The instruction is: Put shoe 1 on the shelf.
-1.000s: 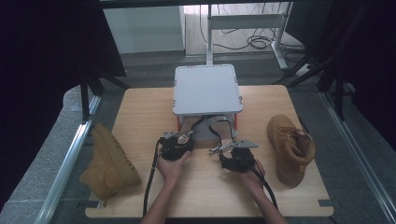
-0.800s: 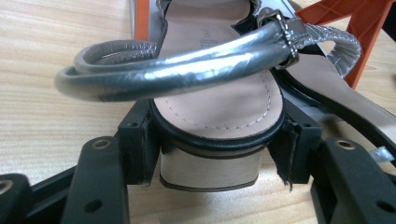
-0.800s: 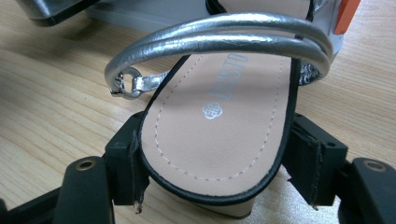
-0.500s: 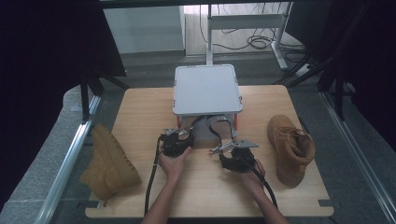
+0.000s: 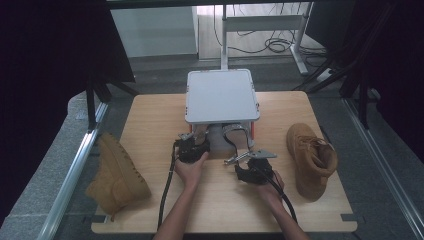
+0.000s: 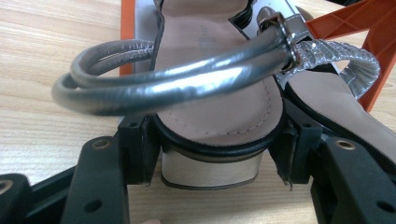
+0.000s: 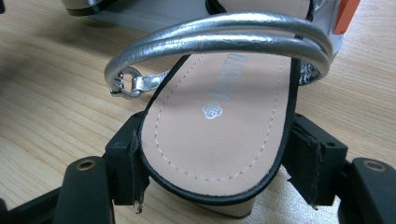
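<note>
Right tool point(image 7: 212, 186) around "DIGSTO"-stamped sandal point(image 7: 219, 121)

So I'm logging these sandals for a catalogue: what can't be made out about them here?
- Fronts of both sandals: in the high view the grey box lid covers them.
- Left sandal: the left gripper view's top edge cuts off its toe end.
- Right sandal: the insole print is too blurred to read; the top edge cuts off its front.
- Box interior: hidden under the lid.
</note>
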Motion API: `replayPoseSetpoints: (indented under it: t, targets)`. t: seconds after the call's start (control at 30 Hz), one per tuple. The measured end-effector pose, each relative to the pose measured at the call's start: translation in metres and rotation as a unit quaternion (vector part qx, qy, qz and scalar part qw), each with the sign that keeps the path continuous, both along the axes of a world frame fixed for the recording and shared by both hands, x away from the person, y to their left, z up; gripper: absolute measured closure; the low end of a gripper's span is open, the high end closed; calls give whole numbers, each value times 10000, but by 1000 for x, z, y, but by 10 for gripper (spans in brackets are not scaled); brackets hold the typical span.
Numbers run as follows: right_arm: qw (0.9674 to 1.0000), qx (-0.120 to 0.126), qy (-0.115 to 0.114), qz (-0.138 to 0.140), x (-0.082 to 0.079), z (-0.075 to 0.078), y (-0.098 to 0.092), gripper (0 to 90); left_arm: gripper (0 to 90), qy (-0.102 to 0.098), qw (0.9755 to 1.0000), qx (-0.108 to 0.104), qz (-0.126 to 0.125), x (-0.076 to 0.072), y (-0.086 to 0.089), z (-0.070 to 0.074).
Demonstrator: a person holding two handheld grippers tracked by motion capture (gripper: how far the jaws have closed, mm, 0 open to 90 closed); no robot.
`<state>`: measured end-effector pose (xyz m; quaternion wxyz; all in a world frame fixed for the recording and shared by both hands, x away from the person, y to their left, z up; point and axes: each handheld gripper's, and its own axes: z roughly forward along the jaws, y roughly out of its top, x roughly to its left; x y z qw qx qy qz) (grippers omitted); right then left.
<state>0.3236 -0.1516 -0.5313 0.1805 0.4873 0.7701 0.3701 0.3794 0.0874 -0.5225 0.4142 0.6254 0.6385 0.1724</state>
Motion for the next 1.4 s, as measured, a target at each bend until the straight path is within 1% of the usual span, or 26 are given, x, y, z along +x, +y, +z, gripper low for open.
replayPoseSetpoints:
  t: [0.37,0.47,0.6,0.67,0.7,0.73,0.8,0.83,0.93,1.0,1.03,1.07,1.1,1.17,1.2,1.27,1.4]
  targets:
    - [10000,9,-7,-11,0,0,0,315,405,53,10000,43,61,8,-9,-1]
    - [10000,15,-8,-11,0,0,0,315,402,37,9999,103,71,9,-11,-2]
    - [10000,10,-8,-9,0,0,0,315,395,20,9998,189,26,10,-13,-3]
    - [10000,11,-9,-8,0,0,0,315,389,4,9997,237,-19,9,-14,-3]
    - [10000,13,-8,-7,0,0,0,315,382,29,9997,240,-51,9,-14,-4]
    - [10000,13,-8,-6,0,0,0,315,369,70,9996,244,-124,9,-13,-4]
    - [10000,13,-11,-4,0,0,0,315,324,78,9993,284,-249,9,-14,-5]
    - [10000,14,-10,-5,0,0,0,315,329,110,9991,312,-279,8,-13,-5]
    - [10000,20,-16,0,0,0,-1,315,333,155,9981,287,-531,5,-7,-3]
    - [10000,19,-18,0,0,-1,-1,315,343,162,9965,361,-732,1,-2,-3]
    - [10000,20,-20,0,0,-1,-1,315,365,152,9960,388,-794,-2,0,-3]
    - [10000,18,-20,0,0,-1,-1,315,390,134,9956,443,-816,-5,1,-4]
    - [10000,18,-20,4,0,-1,-1,315,402,99,9954,442,-848,-6,3,-5]
    - [10000,16,-19,4,0,0,-1,315,407,59,9953,372,-898,-7,5,-7]
    - [10000,11,-20,0,0,-1,0,316,428,35,9953,378,-890,-7,4,-8]
    - [10000,7,-14,-4,0,0,0,316,428,-39,9951,514,-844,-8,0,-8]
    - [10000,2,-12,-11,-1,0,0,316,435,-100,9960,537,-713,-8,-7,-9]
